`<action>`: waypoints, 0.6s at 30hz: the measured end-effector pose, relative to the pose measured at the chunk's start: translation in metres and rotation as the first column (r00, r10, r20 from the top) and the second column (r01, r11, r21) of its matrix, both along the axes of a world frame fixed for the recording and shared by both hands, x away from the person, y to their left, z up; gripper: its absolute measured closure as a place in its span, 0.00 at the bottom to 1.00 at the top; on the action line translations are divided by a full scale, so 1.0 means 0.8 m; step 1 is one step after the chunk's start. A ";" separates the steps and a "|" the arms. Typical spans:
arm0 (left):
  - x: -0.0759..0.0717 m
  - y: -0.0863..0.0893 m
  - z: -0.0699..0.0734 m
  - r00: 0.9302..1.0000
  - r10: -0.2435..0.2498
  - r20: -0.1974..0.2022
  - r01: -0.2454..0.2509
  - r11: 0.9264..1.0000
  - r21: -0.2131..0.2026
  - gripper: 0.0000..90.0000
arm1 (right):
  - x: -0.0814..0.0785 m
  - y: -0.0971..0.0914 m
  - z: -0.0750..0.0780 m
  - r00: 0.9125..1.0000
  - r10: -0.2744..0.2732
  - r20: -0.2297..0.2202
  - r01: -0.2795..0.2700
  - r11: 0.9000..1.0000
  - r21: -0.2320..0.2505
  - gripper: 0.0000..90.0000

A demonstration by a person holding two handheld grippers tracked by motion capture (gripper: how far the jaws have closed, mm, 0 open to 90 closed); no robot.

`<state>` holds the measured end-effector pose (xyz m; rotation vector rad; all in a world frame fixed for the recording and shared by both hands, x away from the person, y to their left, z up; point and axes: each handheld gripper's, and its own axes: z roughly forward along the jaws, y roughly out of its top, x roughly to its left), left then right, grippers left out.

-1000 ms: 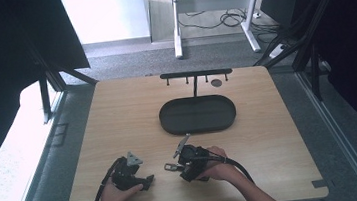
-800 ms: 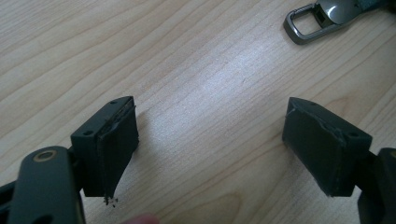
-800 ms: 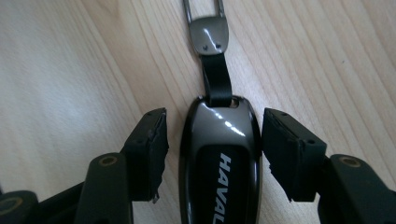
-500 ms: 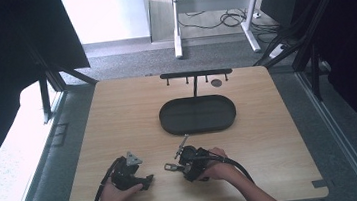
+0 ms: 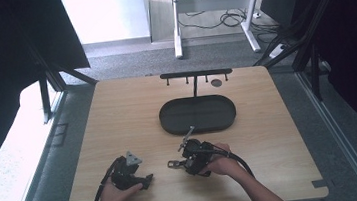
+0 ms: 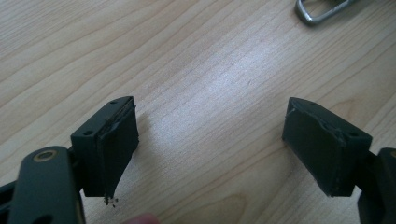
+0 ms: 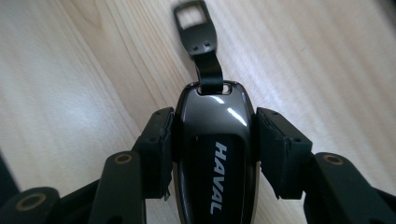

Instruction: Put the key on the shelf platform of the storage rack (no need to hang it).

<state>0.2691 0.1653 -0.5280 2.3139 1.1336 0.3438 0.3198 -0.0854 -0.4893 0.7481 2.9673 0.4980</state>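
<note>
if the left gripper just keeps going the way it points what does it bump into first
Probably the metal ring lying on the table ahead, slightly to one side of the left gripper; its open jaws have bare wood between them. Depth is hard to judge.

The tray [image 5: 197,114] is set on the table [image 5: 117,112]. Behind the tray, the rack [image 5: 195,73] is placed. Before the tray, the key fob [image 7: 212,154] is located; the metal clip [image 6: 322,9] lies left of it.
</note>
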 end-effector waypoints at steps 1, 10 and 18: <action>0.000 0.000 0.000 1.000 -0.001 0.000 0.001 1.000 0.000 0.21 | 0.000 -0.001 0.007 1.000 0.001 0.006 -0.001 1.000 0.008 0.55; -0.001 -0.001 0.000 1.000 0.010 0.003 -0.010 1.000 -0.011 0.21 | 0.004 -0.004 0.051 0.998 0.008 0.059 -0.011 0.998 0.059 0.55; 0.000 -0.001 0.000 1.000 0.005 0.002 -0.005 1.000 -0.008 0.21 | 0.008 -0.006 0.074 0.997 0.019 0.081 -0.026 0.996 0.085 0.55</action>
